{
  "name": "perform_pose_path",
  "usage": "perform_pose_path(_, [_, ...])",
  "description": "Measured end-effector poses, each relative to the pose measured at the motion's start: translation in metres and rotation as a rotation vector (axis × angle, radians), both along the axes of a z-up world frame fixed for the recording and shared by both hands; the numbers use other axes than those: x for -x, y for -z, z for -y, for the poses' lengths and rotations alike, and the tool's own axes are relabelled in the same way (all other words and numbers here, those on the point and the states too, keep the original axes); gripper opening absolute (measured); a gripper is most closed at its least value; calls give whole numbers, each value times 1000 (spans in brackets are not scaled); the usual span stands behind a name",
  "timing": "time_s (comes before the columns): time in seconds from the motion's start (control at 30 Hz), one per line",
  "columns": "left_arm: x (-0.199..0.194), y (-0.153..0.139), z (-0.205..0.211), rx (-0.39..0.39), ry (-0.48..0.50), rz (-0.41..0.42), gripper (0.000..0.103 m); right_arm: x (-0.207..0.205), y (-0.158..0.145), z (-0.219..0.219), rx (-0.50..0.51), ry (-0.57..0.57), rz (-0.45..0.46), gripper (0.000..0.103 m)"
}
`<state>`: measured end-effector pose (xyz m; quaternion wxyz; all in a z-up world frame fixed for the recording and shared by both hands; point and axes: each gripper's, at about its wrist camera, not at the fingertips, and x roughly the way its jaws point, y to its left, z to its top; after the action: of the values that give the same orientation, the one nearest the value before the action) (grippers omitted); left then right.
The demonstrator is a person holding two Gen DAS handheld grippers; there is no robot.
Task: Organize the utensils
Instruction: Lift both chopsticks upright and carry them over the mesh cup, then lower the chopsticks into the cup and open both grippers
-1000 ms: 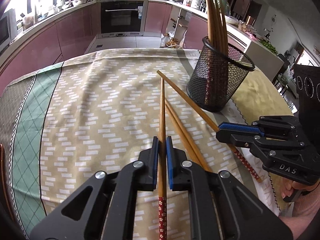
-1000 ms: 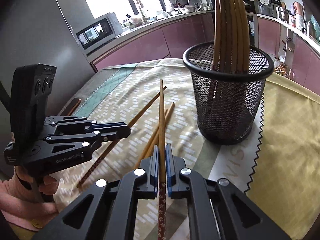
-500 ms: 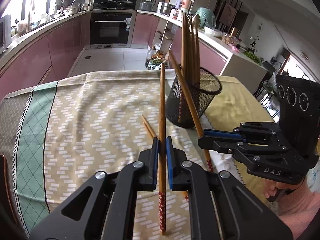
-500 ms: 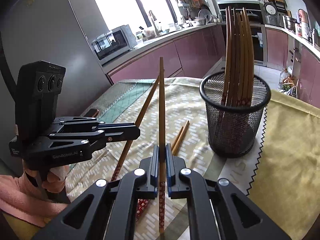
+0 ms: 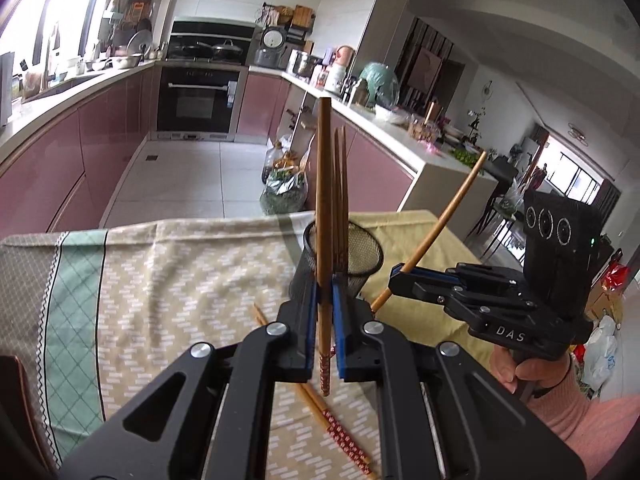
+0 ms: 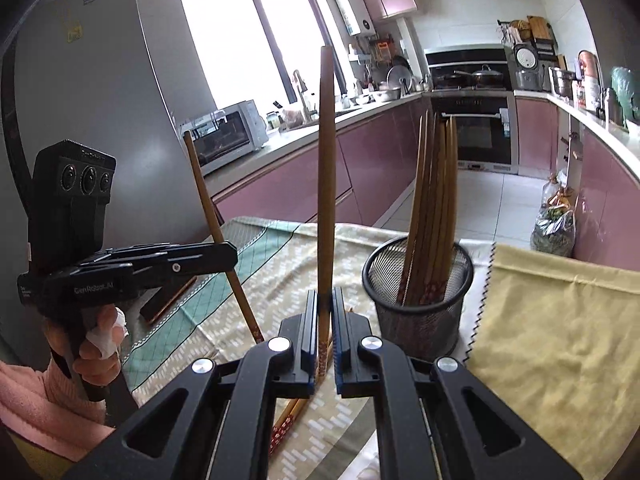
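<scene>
We see two black hand-held grippers above a cloth-covered counter (image 6: 560, 320). The left hand-held gripper (image 5: 325, 320) is clamped on a brown wooden chopstick with a red patterned end (image 5: 323, 200) — held upright. Two more loose chopsticks (image 5: 340, 432) lie on the cloth below. The black wire-mesh holder (image 6: 420, 312), full of chopsticks, stands further right. The right hand-held gripper (image 6: 325, 328) pinches a second upright wooden chopstick (image 6: 327, 168).

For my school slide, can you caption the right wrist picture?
Right gripper and left gripper each lift one brown wooden chopstick beside the black mesh cup of chopsticks.
</scene>
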<state>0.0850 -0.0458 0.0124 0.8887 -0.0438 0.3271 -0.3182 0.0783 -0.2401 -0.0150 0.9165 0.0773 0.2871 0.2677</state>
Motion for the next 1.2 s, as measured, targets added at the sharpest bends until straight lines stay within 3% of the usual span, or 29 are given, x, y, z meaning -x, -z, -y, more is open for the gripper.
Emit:
perform_pose_path(0.5, [-30,-61,27,78,12,122,8,-8,-54,30,25,77,131,6])
perform_pose_path(0.67, [-39,-67,37,98,20,142,8,-12,-63,34,27,89,156,6])
perform_pose_path(0.9, [-54,-59,53,48,11,145,8,-26,-63,30,75,117,163,6])
perform_pose_path(1.2, [-77,-22,71,-69,0,81,8,-53,-31,21,116,105,61,6])
